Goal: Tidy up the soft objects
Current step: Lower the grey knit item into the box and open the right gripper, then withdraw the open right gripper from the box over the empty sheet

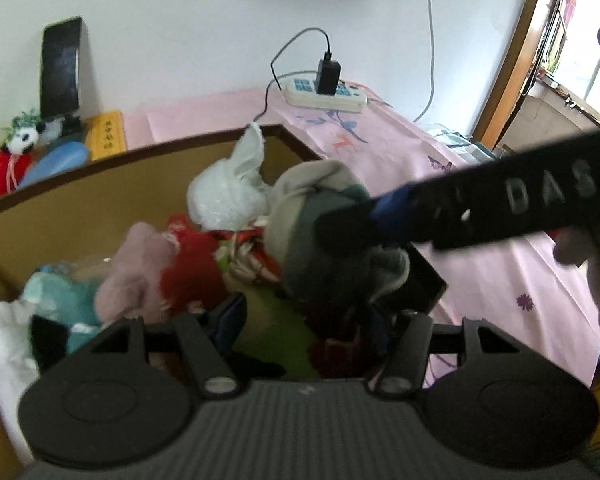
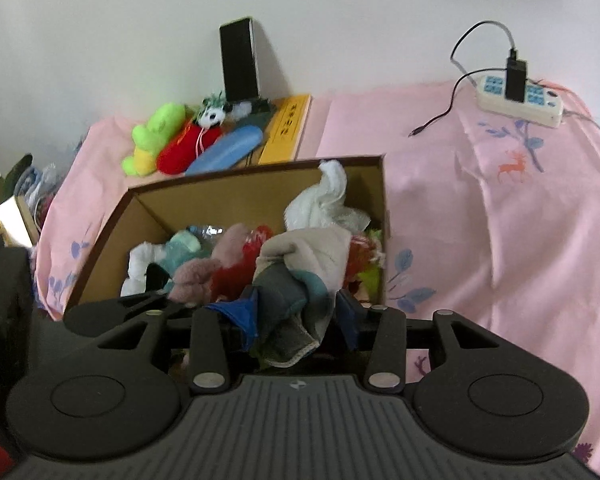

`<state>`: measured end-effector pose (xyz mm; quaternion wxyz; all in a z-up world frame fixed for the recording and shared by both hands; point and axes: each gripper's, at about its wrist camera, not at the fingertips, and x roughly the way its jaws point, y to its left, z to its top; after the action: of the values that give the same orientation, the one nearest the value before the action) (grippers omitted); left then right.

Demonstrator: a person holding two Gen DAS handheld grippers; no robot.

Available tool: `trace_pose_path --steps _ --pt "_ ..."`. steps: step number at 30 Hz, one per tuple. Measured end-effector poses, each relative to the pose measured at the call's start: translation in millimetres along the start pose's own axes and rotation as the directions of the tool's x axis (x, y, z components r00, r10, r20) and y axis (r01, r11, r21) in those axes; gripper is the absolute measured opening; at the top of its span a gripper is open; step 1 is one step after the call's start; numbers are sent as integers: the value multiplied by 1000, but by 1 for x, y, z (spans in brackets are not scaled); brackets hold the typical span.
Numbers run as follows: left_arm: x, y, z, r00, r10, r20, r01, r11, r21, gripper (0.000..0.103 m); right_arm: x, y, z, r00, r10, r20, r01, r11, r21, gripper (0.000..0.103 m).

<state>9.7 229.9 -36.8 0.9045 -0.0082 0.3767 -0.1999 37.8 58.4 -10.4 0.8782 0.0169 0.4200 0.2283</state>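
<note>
Clamped in the right gripper (image 2: 296,320), a grey-and-cream cloth bundle (image 2: 300,280) hung over the brown cardboard box (image 2: 236,196), release seemingly next; left gripper (image 1: 316,320) jaws stood apart.

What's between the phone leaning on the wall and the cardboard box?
In the right wrist view, a row of soft toys: a green plush, a red one with a panda, a blue pouch, beside a yellow box.

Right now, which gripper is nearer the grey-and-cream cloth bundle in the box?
Right. The right gripper has its fingers around the grey-and-cream cloth bundle over the cardboard box. The left gripper sits lower, open, just below and short of the bundle.
</note>
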Motion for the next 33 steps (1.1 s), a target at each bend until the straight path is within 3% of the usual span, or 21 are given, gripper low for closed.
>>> trace_pose_path --steps 5,10,15,19,27,33 --pt "-22 -5 1 995 29 98 -34 998 50 61 -7 -7 2 998 8 55 -11 998 54 27" --pt "-20 -14 7 992 9 130 -19 997 79 61 -10 -10 9 992 26 123 -38 994 100 27" --pt "-8 -30 12 991 33 130 -53 987 154 61 4 -15 17 988 57 144 -80 985 153 27" --pt "-11 -31 7 993 25 119 -47 982 181 61 20 -15 18 984 120 130 -140 978 155 20" --pt "-11 -5 -5 997 45 57 -51 992 113 62 42 -7 2 993 78 92 -90 988 129 9" --pt "-5 -1 -6 998 54 38 -57 994 88 61 55 -9 -7 989 91 116 -105 987 121 9"
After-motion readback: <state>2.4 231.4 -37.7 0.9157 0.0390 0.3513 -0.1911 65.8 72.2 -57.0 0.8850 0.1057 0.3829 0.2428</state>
